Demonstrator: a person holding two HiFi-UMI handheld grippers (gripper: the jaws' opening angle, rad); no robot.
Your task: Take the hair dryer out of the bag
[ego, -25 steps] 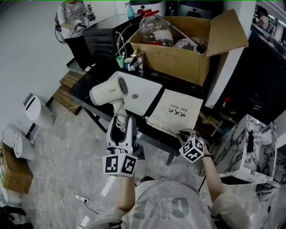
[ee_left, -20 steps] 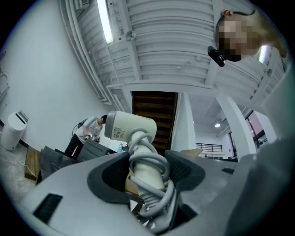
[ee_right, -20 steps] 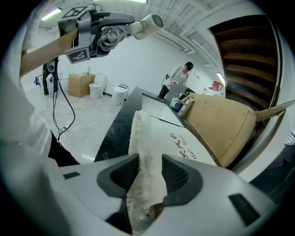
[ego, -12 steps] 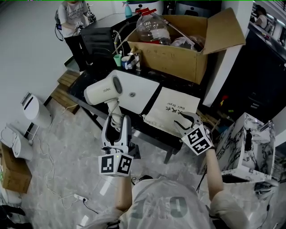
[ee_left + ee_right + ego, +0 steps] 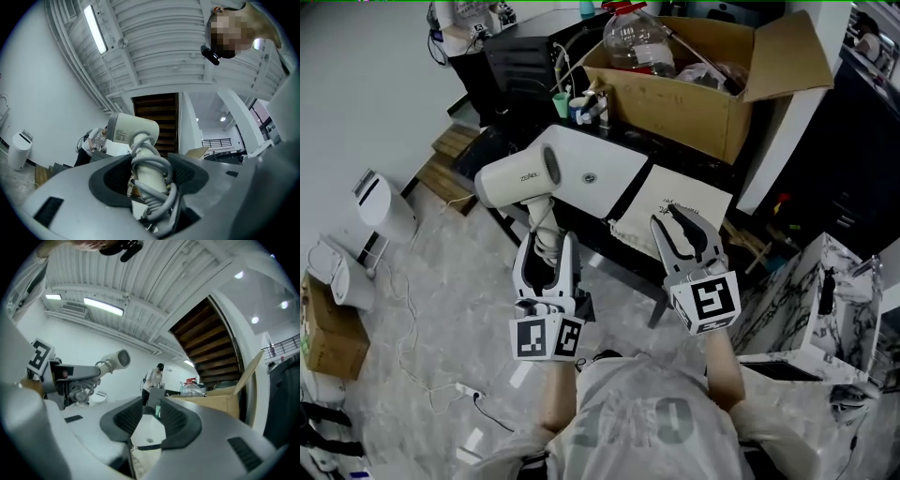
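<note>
The white hair dryer (image 5: 520,176) stands upright in the air at the left, its cord wound round the handle. My left gripper (image 5: 546,267) is shut on that handle, which fills the jaws in the left gripper view (image 5: 150,176) under the dryer head (image 5: 131,129). The cream drawstring bag (image 5: 689,192) lies flat on the dark table (image 5: 487,155). Just above the bag's near edge hovers my right gripper (image 5: 677,223). Its jaws came open and have just been closing a little, with nothing between them (image 5: 151,416).
A white board (image 5: 595,169) lies on the table left of the bag. Behind it stand cups (image 5: 567,103) and an open cardboard box (image 5: 694,94) with a clear bottle (image 5: 636,37). A marbled box (image 5: 811,300) sits at the right, a white appliance (image 5: 380,206) on the floor at the left.
My right gripper has let go of the bag's near edge, risen well above it and opened. The bag stays flat on the table. The left gripper still holds the dryer in about the same place.
</note>
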